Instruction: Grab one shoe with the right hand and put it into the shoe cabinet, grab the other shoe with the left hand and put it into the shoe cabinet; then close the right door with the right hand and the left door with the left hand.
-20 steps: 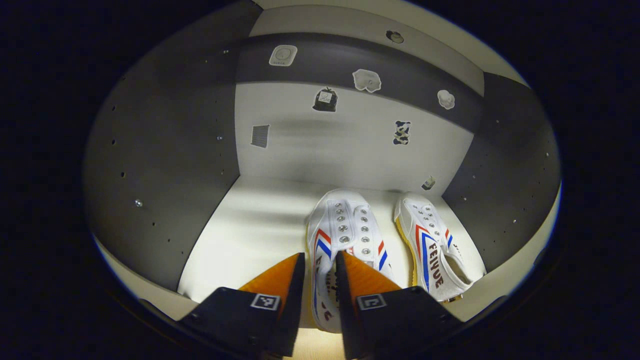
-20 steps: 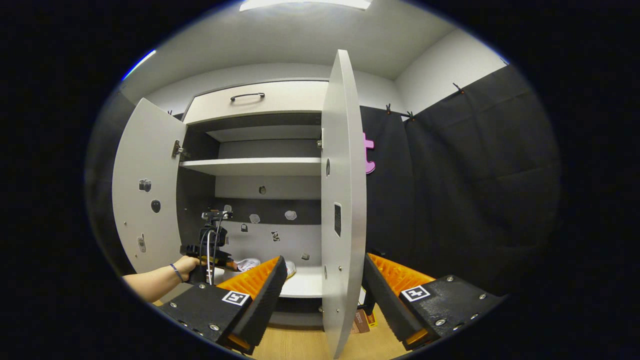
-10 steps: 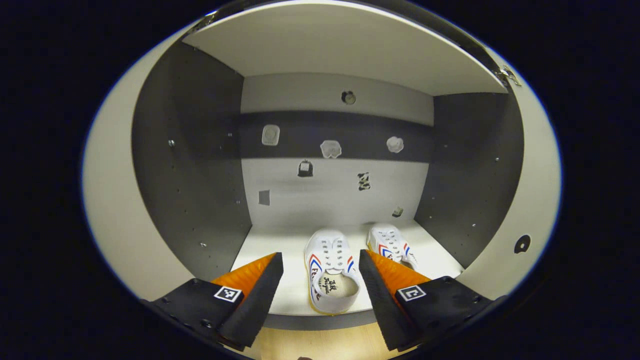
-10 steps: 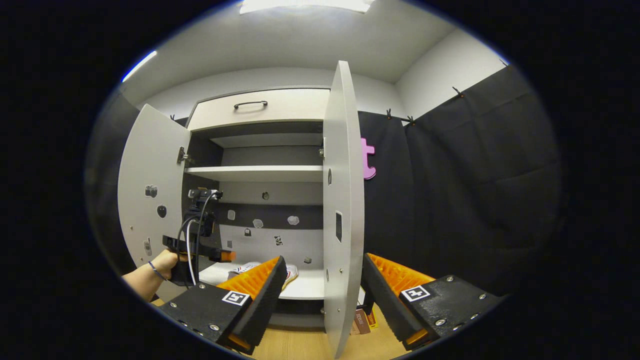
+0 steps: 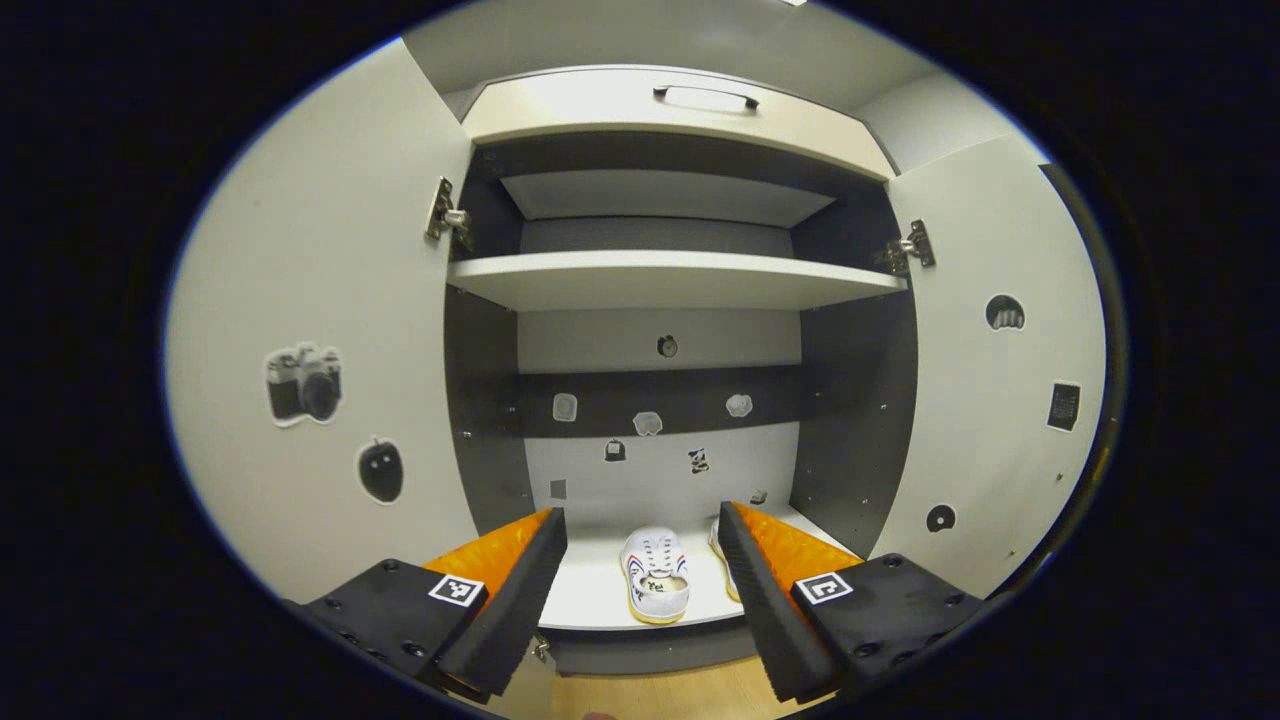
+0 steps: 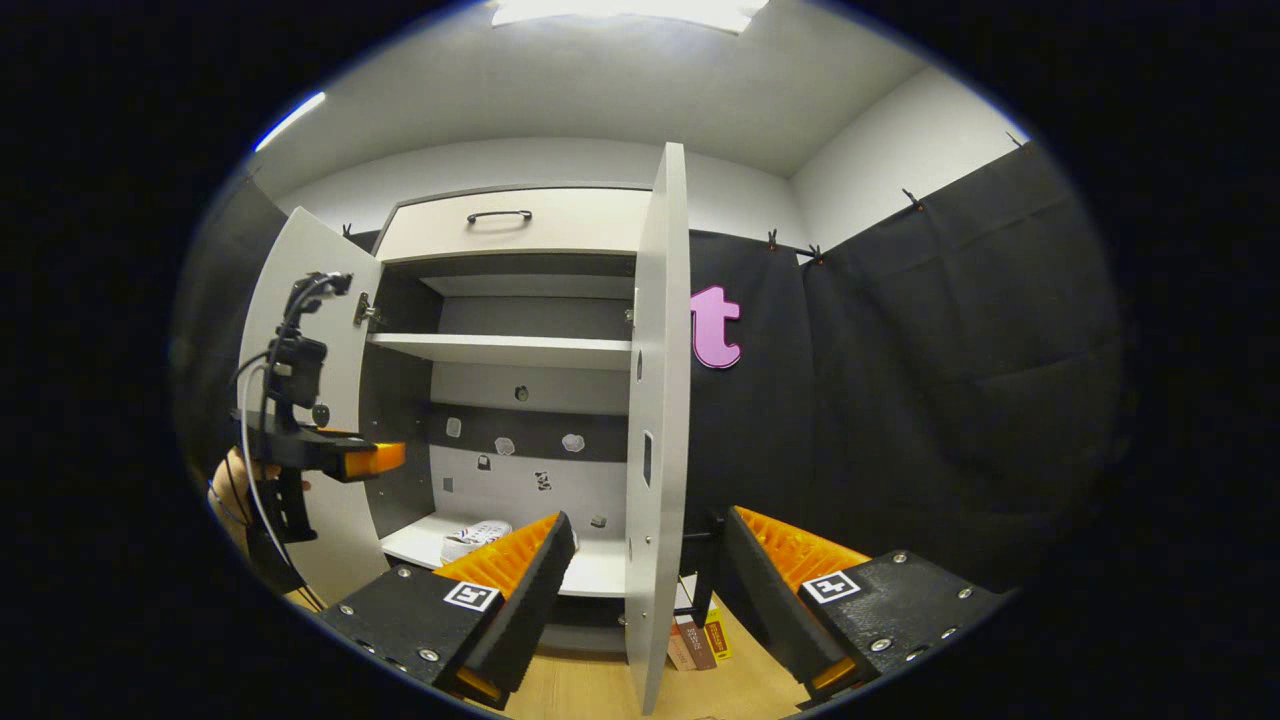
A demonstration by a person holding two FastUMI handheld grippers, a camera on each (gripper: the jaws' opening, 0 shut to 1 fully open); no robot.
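Right gripper view: right gripper point(image 6: 645, 585), fingers spread and empty, straddles the right door's point(image 6: 655, 420) stiff, light free edge at frame centre, likeliest push point; left gripper point(image 5: 640, 590) released, both canvas sneakers point(image 5: 655, 590) shelved low-centre.

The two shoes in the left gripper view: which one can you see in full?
The left shoe, framed between the open claw fingers with its opening toward the camera. The right shoe is mostly hidden behind one finger.
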